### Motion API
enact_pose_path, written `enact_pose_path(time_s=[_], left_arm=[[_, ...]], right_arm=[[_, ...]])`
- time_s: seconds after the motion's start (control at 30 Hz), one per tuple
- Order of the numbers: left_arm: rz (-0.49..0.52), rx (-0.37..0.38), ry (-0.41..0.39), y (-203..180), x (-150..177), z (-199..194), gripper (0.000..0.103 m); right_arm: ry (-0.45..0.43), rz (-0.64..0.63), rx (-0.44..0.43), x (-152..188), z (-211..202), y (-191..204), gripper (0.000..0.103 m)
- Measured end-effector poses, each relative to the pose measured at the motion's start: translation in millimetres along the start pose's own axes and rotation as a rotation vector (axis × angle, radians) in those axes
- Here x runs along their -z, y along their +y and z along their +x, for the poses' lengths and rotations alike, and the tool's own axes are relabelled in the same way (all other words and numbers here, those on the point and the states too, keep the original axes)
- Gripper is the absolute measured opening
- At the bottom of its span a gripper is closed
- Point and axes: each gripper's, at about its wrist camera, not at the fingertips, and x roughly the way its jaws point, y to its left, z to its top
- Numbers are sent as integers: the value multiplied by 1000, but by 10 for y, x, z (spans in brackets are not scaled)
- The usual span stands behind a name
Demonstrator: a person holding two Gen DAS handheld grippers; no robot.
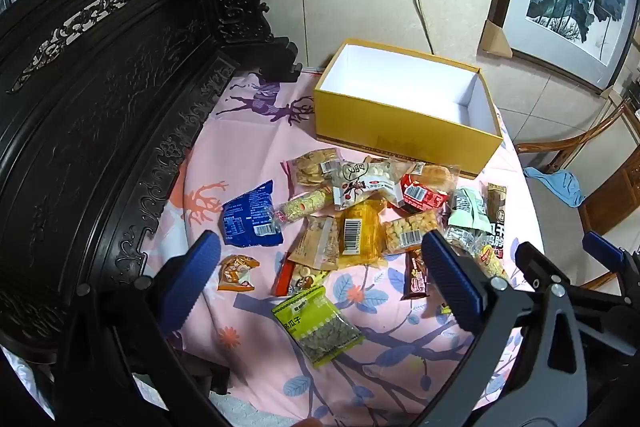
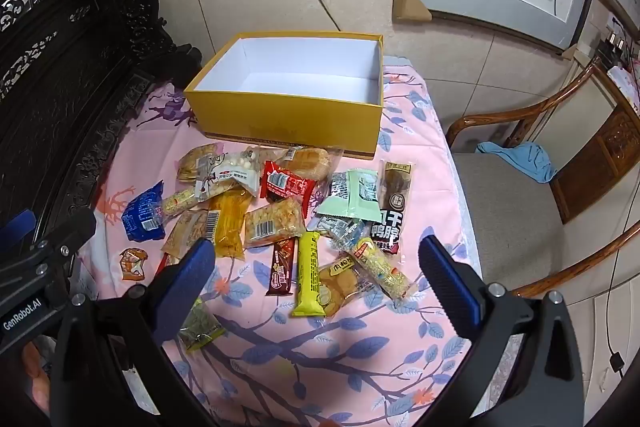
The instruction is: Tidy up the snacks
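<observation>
An open yellow box [image 1: 400, 131] [image 2: 288, 123] with a white inside stands at the far side of the table and holds nothing. Several snack packets lie scattered in front of it: a blue packet [image 1: 250, 217] [image 2: 144, 213], a green seed packet [image 1: 320, 325], a red packet [image 2: 286, 185], a yellow bar [image 2: 310, 275], a brown bar [image 2: 283, 265]. My left gripper [image 1: 320, 287] is open above the green seed packet, holding nothing. My right gripper [image 2: 316, 287] is open above the yellow and brown bars, holding nothing.
The table wears a pink cloth with leaf and deer prints [image 2: 352, 347]. Dark carved wooden furniture [image 1: 100, 107] stands along the left. A wooden chair [image 2: 520, 219] with a blue cloth [image 2: 524, 159] stands at the right. A tiled wall with a plugged socket is behind.
</observation>
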Motion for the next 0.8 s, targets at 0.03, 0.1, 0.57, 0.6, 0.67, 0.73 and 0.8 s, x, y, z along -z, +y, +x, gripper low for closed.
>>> enact_pose_path(time_s=[0.03, 0.1, 0.57, 0.6, 0.67, 0.73, 0.8], left_arm=[[1, 1, 0, -2, 1, -1, 101], [5, 0, -1, -5, 3, -2, 101], [4, -2, 10, -38, 72, 73, 101], [2, -2, 11, -38, 83, 80, 101], [-1, -1, 16, -28, 83, 85, 101], [-4, -1, 18, -21, 82, 84, 101], [-4, 1, 18, -10, 84, 87, 101]], right_arm=[[1, 2, 0, 0, 3, -1, 102], [4, 5, 1, -1, 8, 0, 102], [16, 8, -4, 33, 51, -15, 102], [17, 7, -4, 33, 55, -12, 102], [19, 5, -4, 35, 64, -2, 102], [20, 3, -4, 34, 66, 5, 102], [21, 3, -4, 32, 74, 10, 102]])
